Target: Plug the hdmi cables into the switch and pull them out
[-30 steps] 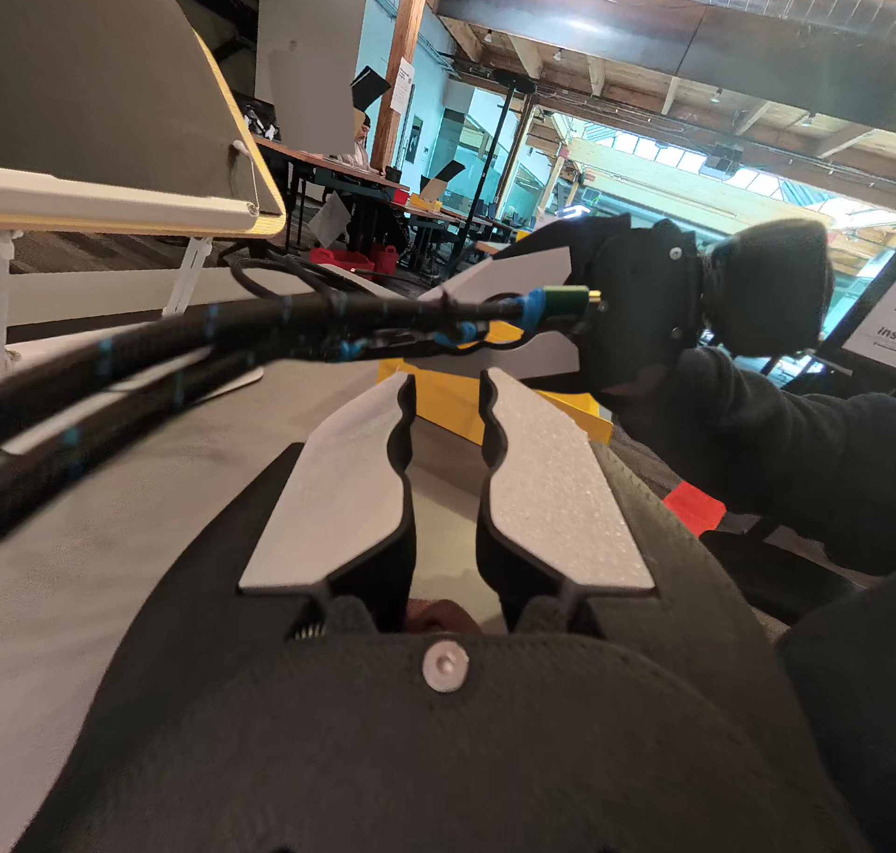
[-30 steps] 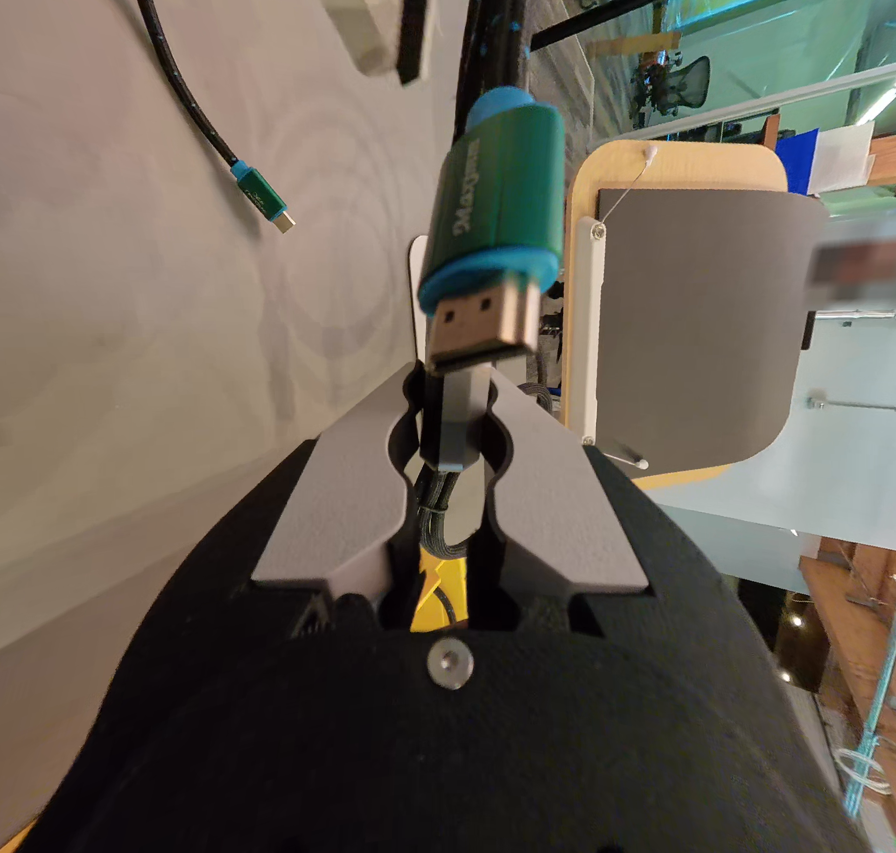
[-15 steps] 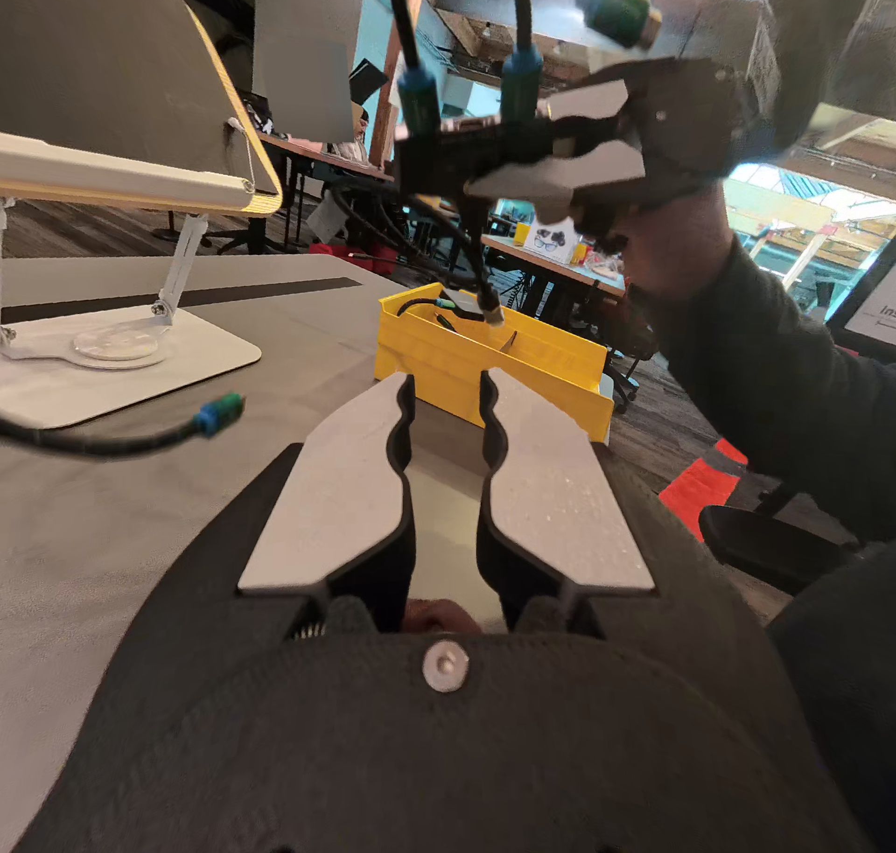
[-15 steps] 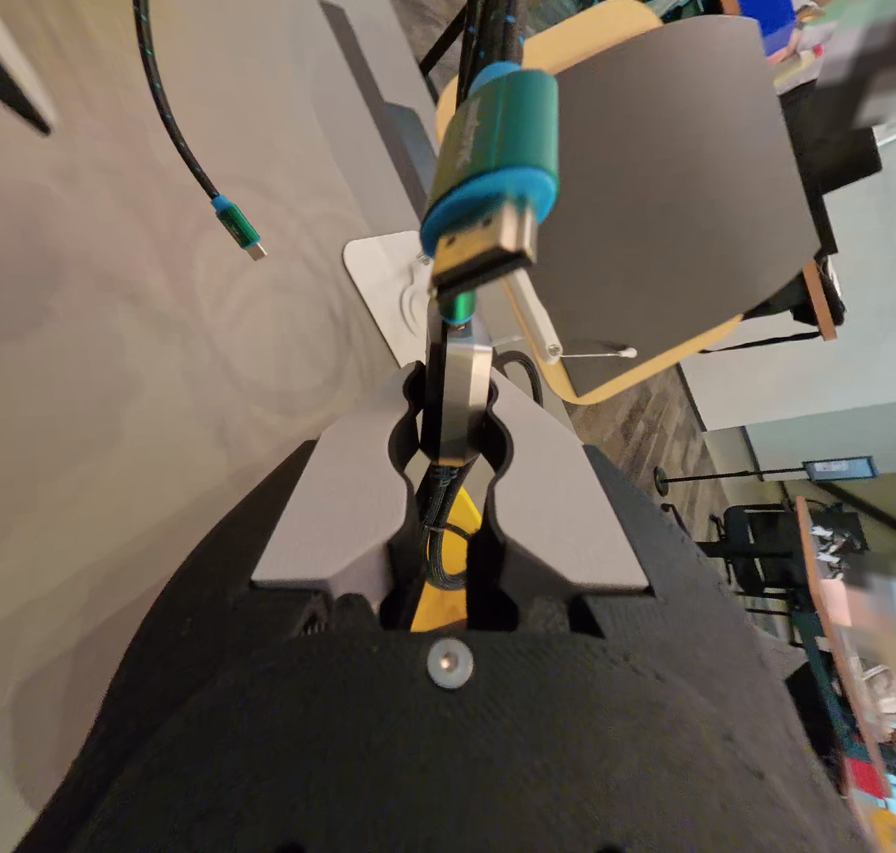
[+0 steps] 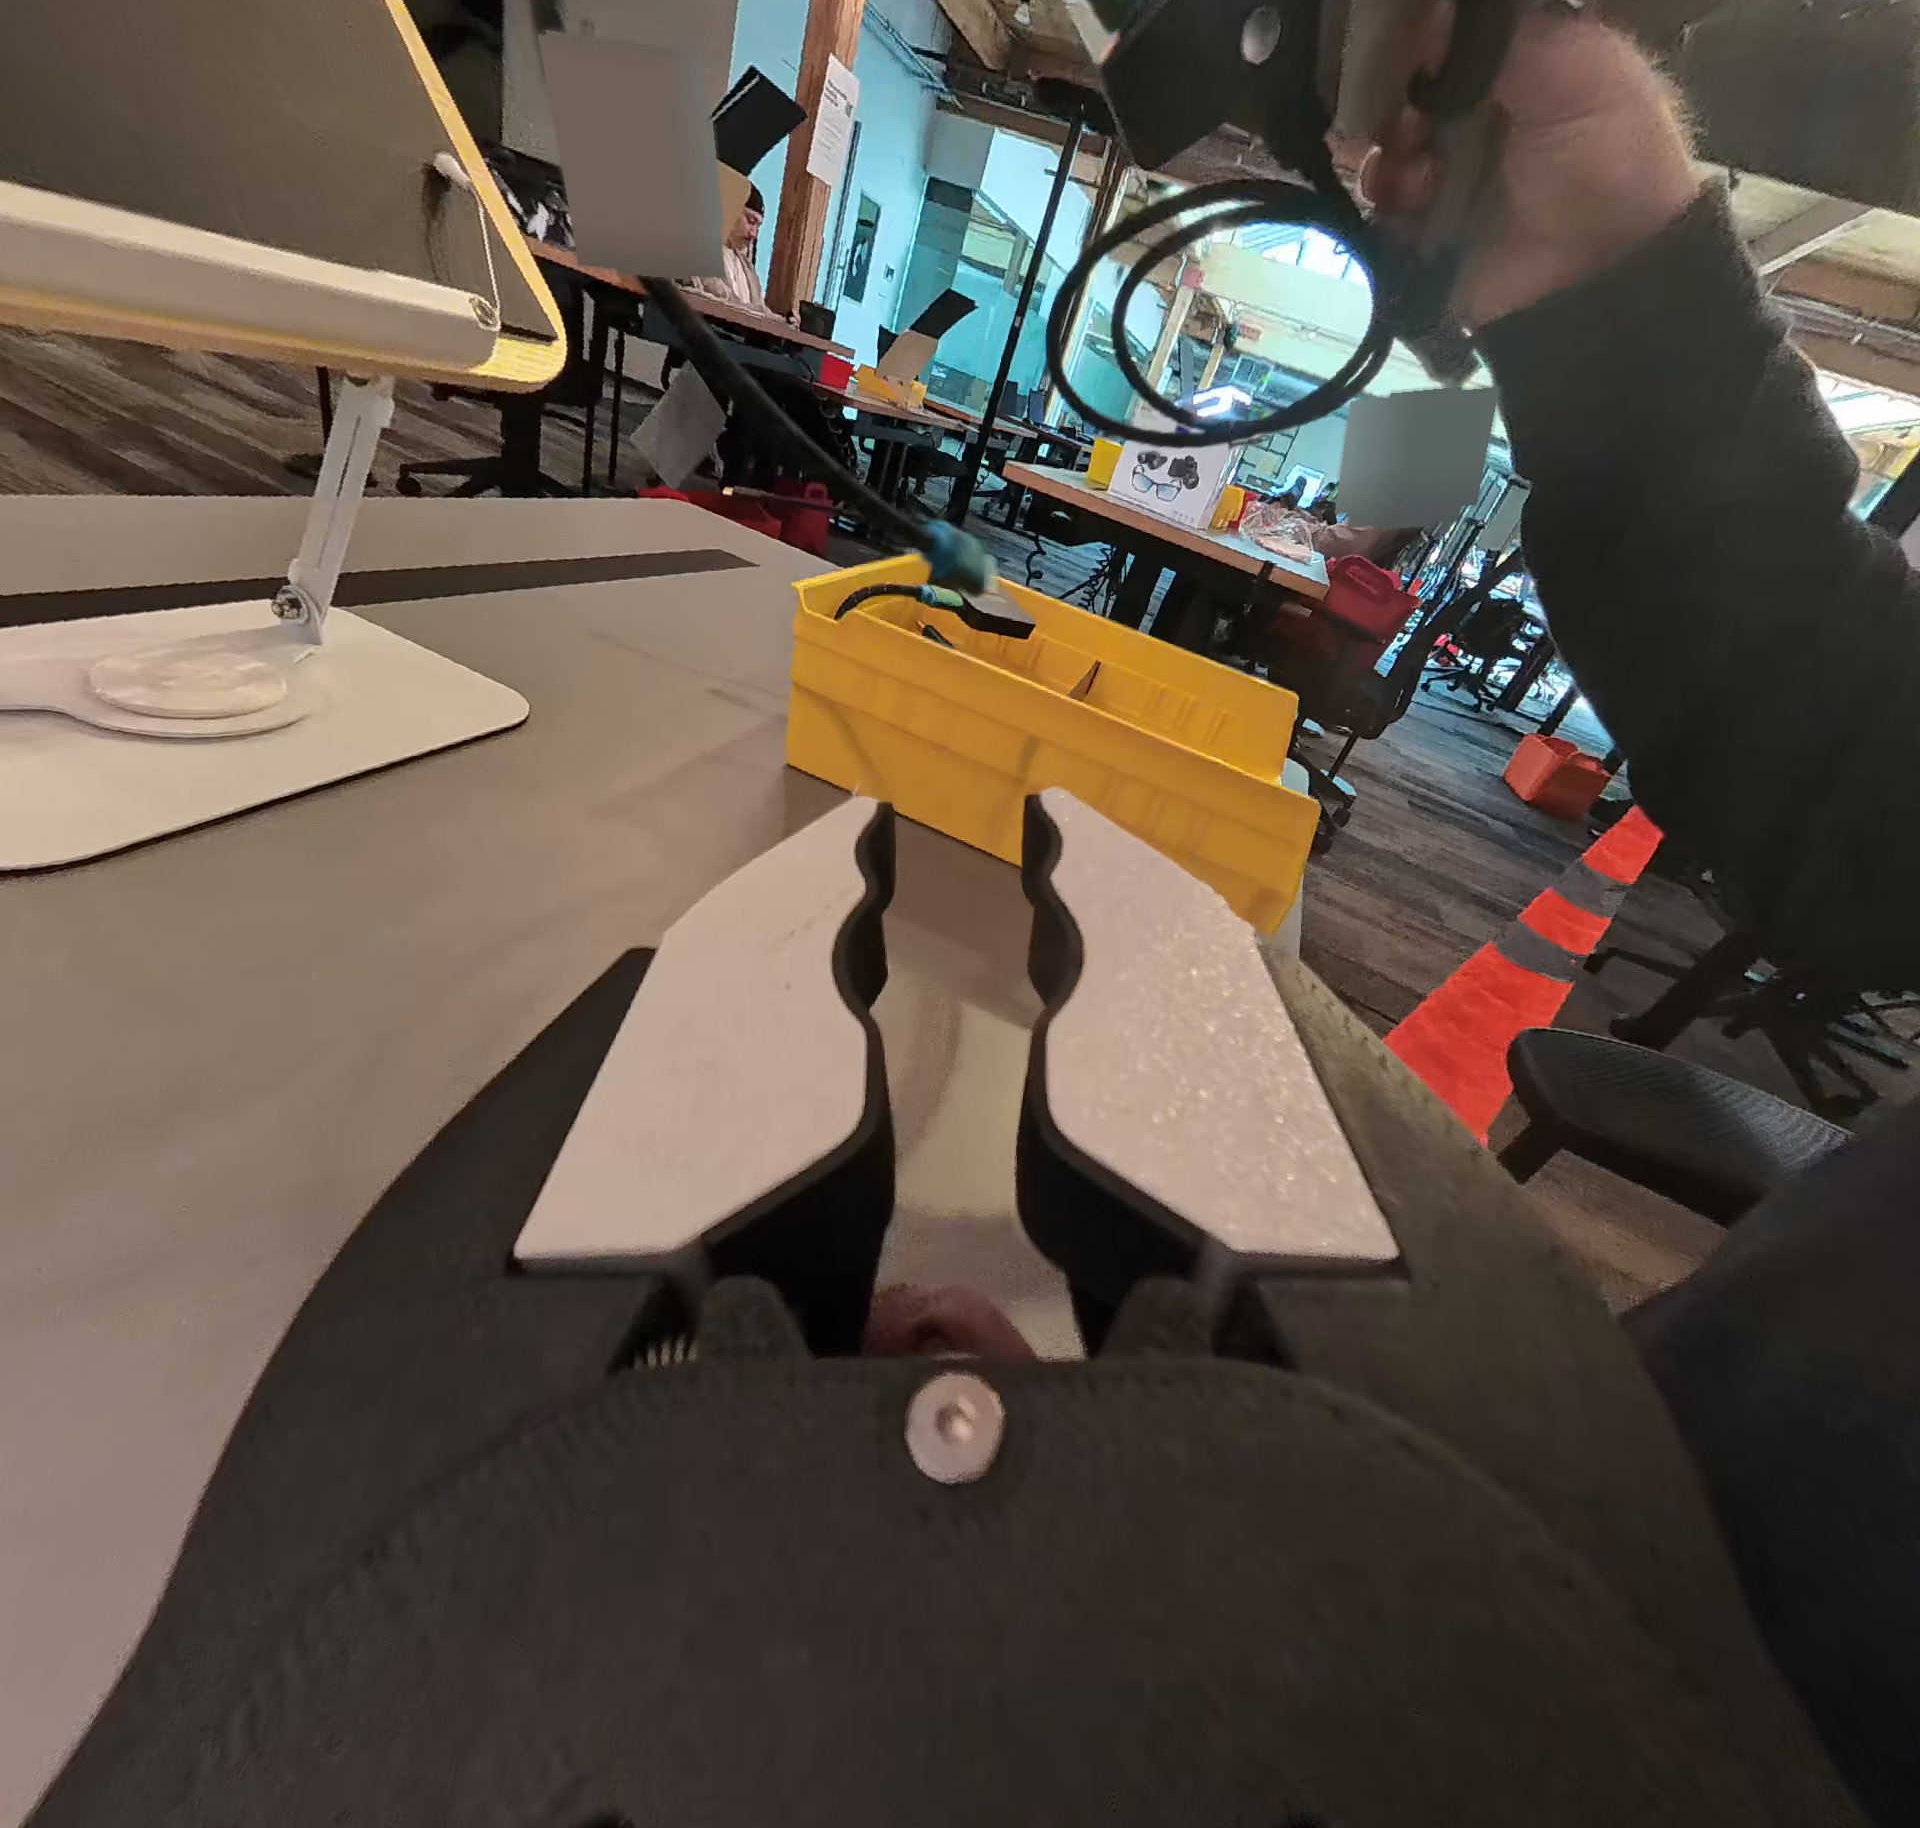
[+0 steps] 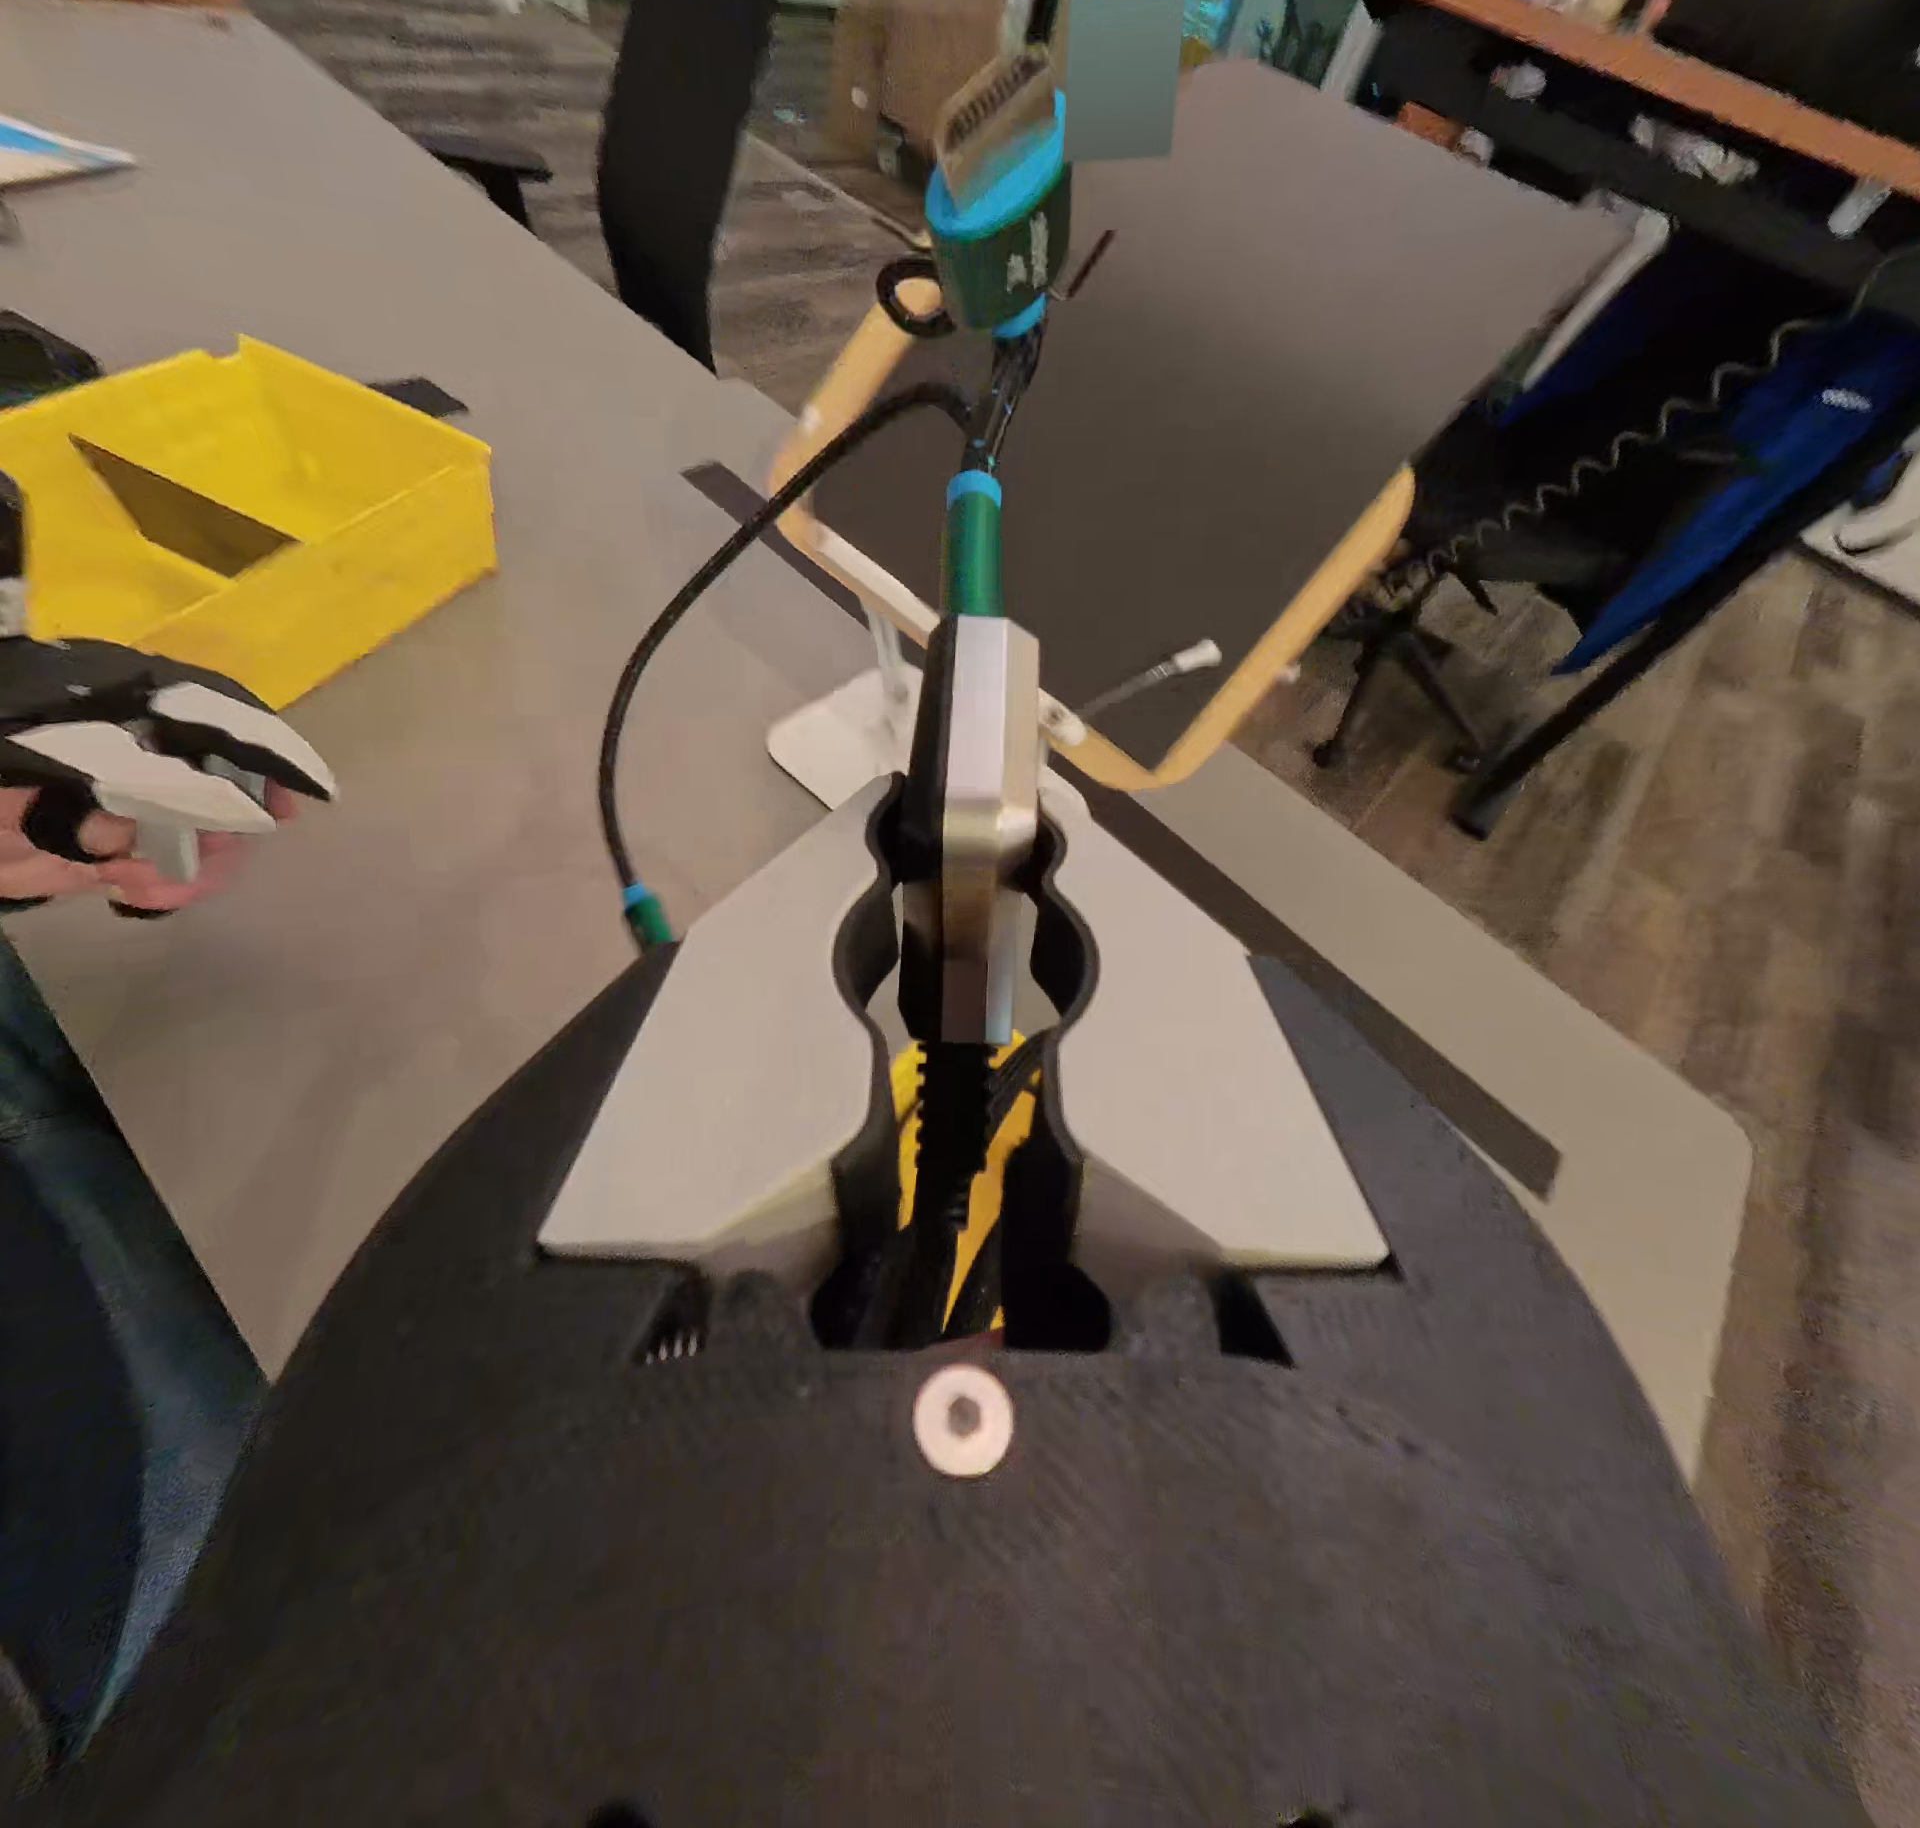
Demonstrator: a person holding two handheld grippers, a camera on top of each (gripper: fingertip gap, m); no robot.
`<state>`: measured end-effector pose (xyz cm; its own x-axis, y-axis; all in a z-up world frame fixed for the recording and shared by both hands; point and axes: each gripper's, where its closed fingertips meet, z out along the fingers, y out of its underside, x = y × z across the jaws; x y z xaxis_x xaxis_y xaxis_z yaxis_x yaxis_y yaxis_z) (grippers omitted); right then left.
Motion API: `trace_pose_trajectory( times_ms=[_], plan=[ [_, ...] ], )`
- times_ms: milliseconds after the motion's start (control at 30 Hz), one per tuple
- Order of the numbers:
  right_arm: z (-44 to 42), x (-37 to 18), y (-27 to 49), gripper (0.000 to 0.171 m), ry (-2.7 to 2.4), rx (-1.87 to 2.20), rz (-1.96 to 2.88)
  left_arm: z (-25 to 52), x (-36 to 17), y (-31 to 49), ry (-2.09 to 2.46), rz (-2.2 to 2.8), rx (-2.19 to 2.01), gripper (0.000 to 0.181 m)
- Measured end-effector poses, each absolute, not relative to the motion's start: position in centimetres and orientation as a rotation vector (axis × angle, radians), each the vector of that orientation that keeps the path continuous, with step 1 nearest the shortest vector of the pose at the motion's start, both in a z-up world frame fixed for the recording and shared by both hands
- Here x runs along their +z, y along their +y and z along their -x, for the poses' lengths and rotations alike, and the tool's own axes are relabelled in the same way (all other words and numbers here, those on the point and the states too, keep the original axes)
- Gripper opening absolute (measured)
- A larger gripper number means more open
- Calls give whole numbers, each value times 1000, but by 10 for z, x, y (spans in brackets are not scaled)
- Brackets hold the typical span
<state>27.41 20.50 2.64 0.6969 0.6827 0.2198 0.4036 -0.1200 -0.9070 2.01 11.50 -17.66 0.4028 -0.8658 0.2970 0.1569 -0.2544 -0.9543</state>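
Silver metal switch point(image 6: 977, 833) clamped edge-on in right tool point(image 6: 966, 905), raised above grey bench point(image 6: 499, 843); long axis runs forward along tool fingers. Green plug point(image 6: 974, 563) seated in far end of switch. Second cable's plug point(image 6: 1003, 209) hangs loose beyond, contacts facing away from switch. Left tool point(image 5: 954, 905) empty, fingers parted, low over bench, well apart from switch; must rise toward loose plug. Yellow bin point(image 5: 1039, 729) ahead of left tool. White stand point(image 5: 208, 698) at left.
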Motion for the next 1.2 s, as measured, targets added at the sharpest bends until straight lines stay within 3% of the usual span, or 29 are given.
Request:
trace_pose_trajectory(
  times_ms=[533, 933, 1200],
  plan=[
    [-394, 64, 185, 18, -1478, -535, 2112, -33, -197, 118, 688, 1553, -1130, 22],
    [-374, -82, 221, 20, -2179, -740, 2183, -28, -199, 118, 683, 1559, -1128, 22],
    [-370, -128, 244, 20, -2303, -713, 2260, -33, -205, 118, 698, 1572, -1139, 22]
  ],
)
